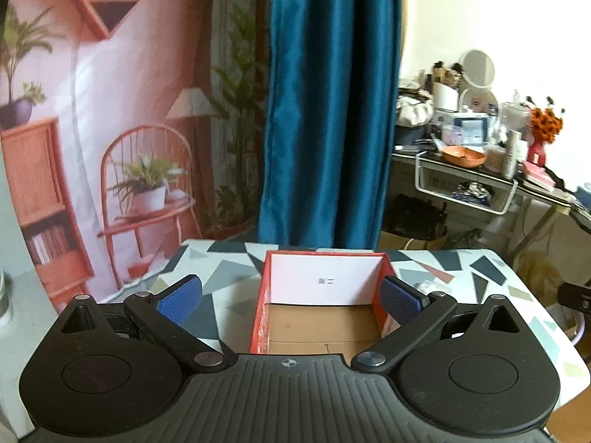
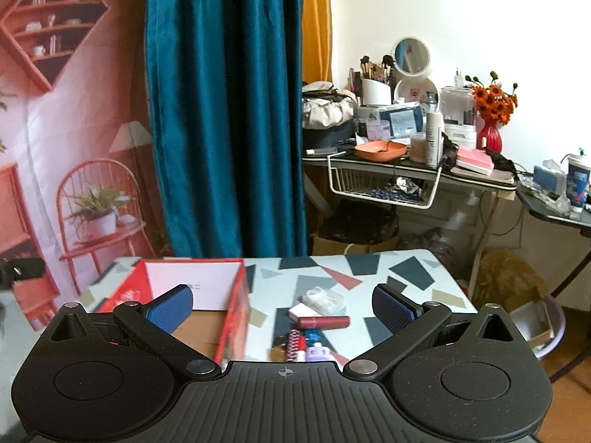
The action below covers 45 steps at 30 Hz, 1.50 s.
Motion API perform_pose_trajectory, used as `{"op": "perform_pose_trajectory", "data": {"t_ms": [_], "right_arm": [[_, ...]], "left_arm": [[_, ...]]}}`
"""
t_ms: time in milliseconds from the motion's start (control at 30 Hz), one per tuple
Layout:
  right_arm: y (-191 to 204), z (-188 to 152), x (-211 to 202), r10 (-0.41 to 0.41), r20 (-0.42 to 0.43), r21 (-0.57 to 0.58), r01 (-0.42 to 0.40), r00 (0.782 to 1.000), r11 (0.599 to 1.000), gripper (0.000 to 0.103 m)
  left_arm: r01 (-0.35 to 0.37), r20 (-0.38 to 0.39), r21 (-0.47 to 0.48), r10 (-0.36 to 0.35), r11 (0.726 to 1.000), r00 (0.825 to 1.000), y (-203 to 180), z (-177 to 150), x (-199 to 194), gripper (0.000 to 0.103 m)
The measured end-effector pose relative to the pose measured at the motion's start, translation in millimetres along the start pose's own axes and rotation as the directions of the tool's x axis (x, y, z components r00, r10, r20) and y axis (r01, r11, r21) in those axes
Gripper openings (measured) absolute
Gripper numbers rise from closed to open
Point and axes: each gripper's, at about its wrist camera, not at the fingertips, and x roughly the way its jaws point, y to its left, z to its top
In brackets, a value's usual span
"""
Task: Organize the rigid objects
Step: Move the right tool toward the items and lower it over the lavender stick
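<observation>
A red cardboard box (image 1: 260, 313) with a brown floor and a white card against its far wall stands open on the patterned table (image 1: 221, 258); nothing shows inside it. My left gripper (image 1: 290, 297) is open and empty, above the box's near part. In the right wrist view the box (image 2: 236, 306) is at the left. Right of it lies a cluster of small items: a clear plastic packet (image 2: 322, 298), a white block (image 2: 301, 311), a dark red tube (image 2: 325, 322), a red coiled thing (image 2: 292, 343) and a lilac bottle (image 2: 318, 352). My right gripper (image 2: 282, 308) is open and empty above them.
A blue curtain (image 1: 328, 110) and a printed backdrop (image 1: 110, 129) hang behind the table. A cluttered dressing table (image 2: 406, 162) with a wire basket (image 2: 380, 188), mirror and red vase stands at the back right. A lilac bin (image 2: 543, 328) sits on the floor right of the table.
</observation>
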Motion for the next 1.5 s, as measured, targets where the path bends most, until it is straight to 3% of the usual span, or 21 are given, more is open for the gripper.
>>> {"op": "perform_pose_trajectory", "data": {"t_ms": [167, 433, 600, 700, 800, 867, 1033, 1200, 1333, 1500], "right_arm": [[-5.7, -5.7, 39.9, -0.03, -0.022, -0.007, 0.03, 0.999, 1.0, 0.103], [-13.8, -29.9, 104.6, -0.008, -0.052, 0.014, 0.009, 0.999, 1.0, 0.103], [-14.6, -43.1, 134.2, 0.023, -0.101, 0.027, -0.02, 0.995, 0.999, 0.103], [-16.2, -49.5, 144.9, 0.031, -0.125, 0.031, -0.027, 0.992, 0.999, 0.103], [-20.6, -55.2, 153.7, 0.042, -0.15, 0.049, -0.035, 0.988, 0.998, 0.103], [-23.4, -58.5, 157.3, 0.056, -0.16, 0.065, -0.046, 0.985, 0.997, 0.103], [-27.6, -62.5, 168.4, 0.06, -0.191, 0.088, -0.043, 0.98, 0.995, 0.101], [-31.6, -66.0, 179.5, 0.063, -0.213, 0.097, -0.043, 0.975, 0.994, 0.099], [-33.1, -71.3, 187.8, 0.077, -0.236, 0.103, -0.054, 0.969, 0.993, 0.094], [-34.7, -77.8, 194.8, 0.105, -0.253, 0.121, -0.076, 0.962, 0.99, 0.087]], "left_arm": [[-0.057, -0.054, -0.006, 0.057, 0.998, 0.997, 8.2, -8.1, 39.1, 0.103], [-0.066, -0.147, -0.013, 0.064, 0.998, 0.987, 30.5, -28.7, 92.0, 0.101], [-0.015, -0.216, -0.058, 0.002, 0.998, 0.976, 48.3, -38.2, 117.2, 0.09], [0.076, -0.241, -0.15, -0.111, 0.986, 0.964, 58.7, -47.1, 127.9, 0.084], [0.108, -0.263, -0.203, -0.16, 0.973, 0.951, 64.2, -54.2, 138.2, 0.077], [0.11, -0.27, -0.181, -0.157, 0.977, 0.95, 62.6, -57.9, 142.8, 0.07], [0.106, -0.303, -0.157, -0.15, 0.982, 0.941, 60.2, -63.5, 148.7, 0.065], [0.053, -0.353, -0.127, -0.095, 0.99, 0.931, 63.7, -65.8, 158.7, 0.047], [0.019, -0.381, -0.112, -0.06, 0.994, 0.923, 64.5, -66.6, 162.6, 0.027], [0.024, -0.376, -0.091, -0.056, 0.996, 0.925, 56.8, -65.0, 160.9, 0.016]]}}
